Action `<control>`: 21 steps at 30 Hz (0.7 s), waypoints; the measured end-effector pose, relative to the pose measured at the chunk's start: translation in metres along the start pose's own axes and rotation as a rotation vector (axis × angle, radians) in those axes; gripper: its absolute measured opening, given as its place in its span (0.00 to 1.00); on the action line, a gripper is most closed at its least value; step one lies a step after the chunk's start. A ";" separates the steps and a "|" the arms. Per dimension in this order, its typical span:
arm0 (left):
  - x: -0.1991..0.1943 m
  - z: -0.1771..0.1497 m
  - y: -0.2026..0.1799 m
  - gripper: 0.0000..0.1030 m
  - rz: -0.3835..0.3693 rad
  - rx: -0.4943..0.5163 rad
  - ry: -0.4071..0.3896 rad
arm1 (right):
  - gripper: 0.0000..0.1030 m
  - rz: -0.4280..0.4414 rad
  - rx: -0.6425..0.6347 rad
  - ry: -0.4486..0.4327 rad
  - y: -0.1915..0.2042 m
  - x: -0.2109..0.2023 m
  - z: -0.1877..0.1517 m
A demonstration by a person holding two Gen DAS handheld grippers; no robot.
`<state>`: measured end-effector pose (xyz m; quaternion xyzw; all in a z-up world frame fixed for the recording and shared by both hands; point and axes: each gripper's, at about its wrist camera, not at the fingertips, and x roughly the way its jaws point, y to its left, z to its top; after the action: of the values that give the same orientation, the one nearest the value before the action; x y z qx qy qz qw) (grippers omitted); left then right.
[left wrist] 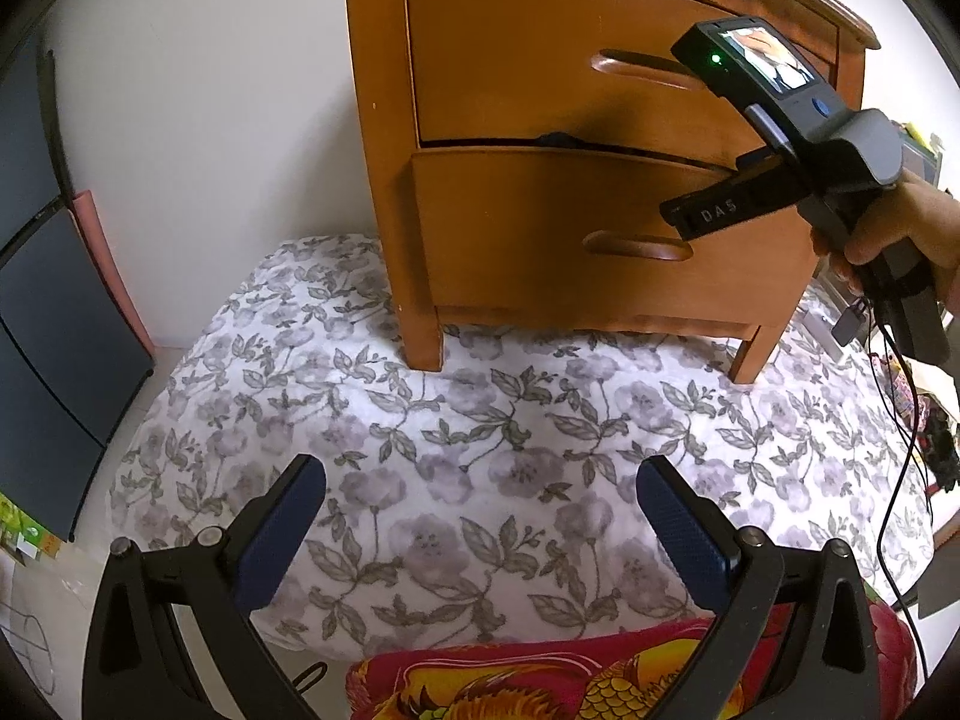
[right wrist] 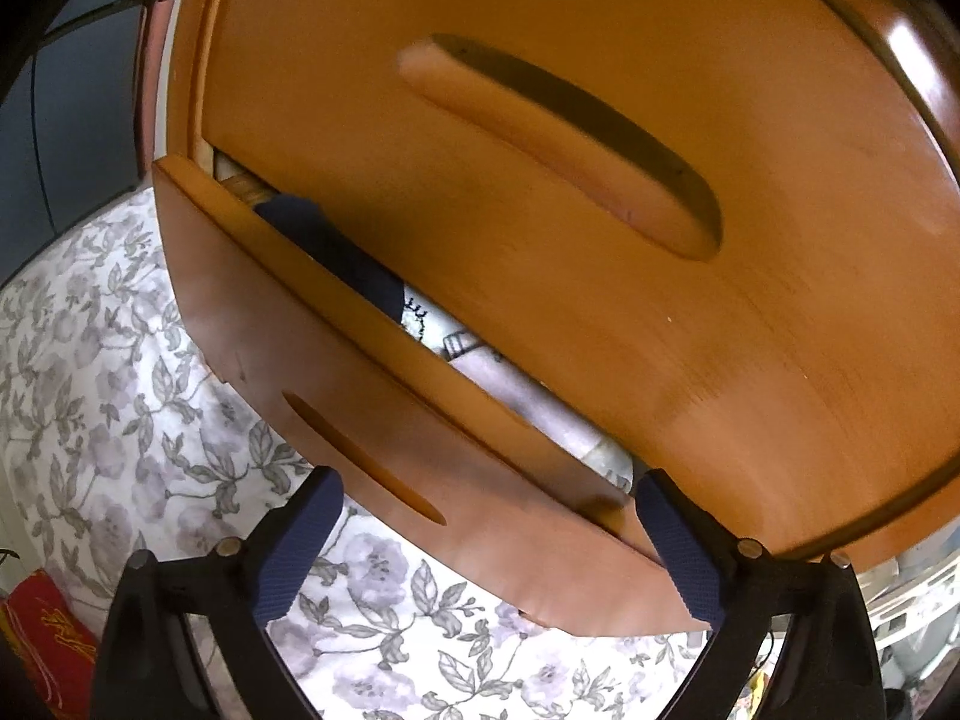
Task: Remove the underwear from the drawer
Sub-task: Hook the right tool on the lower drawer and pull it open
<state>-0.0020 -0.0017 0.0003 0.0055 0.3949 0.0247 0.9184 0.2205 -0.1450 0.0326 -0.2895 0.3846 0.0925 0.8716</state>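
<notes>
The left gripper (left wrist: 480, 516) hangs low over a floral quilt (left wrist: 480, 450), its blue-padded fingers (left wrist: 282, 534) spread wide with nothing between them. A red patterned blanket (left wrist: 540, 684) lies just under it at the near edge.

Farther in, the right gripper (right wrist: 486, 534) is held by a hand (left wrist: 900, 240) that wraps the grip from the right side, with cables trailing down from it. In the left wrist view its front end reaches toward the handle of the lower drawer (left wrist: 600, 228) of a wooden nightstand (left wrist: 384, 120); its jaws cannot be made out there. In the right wrist view its fingers (right wrist: 678, 546) stand wide apart and grip nothing, and the right one lies against or just beside the right end of the lower drawer's front; which, I cannot tell.

The lower drawer is pulled out a little, leaving a narrow slot beneath the upper drawer (right wrist: 540, 180), which is closed. Inside the slot lies the underwear: a dark navy piece (right wrist: 336, 252) toward the left and a pale printed piece (right wrist: 480, 366) beside it, both inside the drawer and touched by neither gripper. The nightstand stands on the quilt against a white wall (left wrist: 210, 90).
</notes>
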 end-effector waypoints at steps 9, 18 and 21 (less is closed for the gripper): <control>0.004 0.000 0.000 1.00 -0.015 -0.003 0.017 | 0.97 0.020 0.008 0.031 -0.003 0.009 0.005; 0.006 -0.001 -0.003 1.00 -0.018 0.003 0.027 | 0.98 0.040 -0.017 0.067 -0.002 0.012 0.007; 0.007 -0.001 -0.003 1.00 -0.020 0.002 0.032 | 0.99 0.056 -0.034 0.083 -0.002 0.015 0.008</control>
<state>0.0027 -0.0039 -0.0057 0.0019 0.4098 0.0151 0.9120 0.2358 -0.1429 0.0268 -0.2970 0.4266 0.1114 0.8470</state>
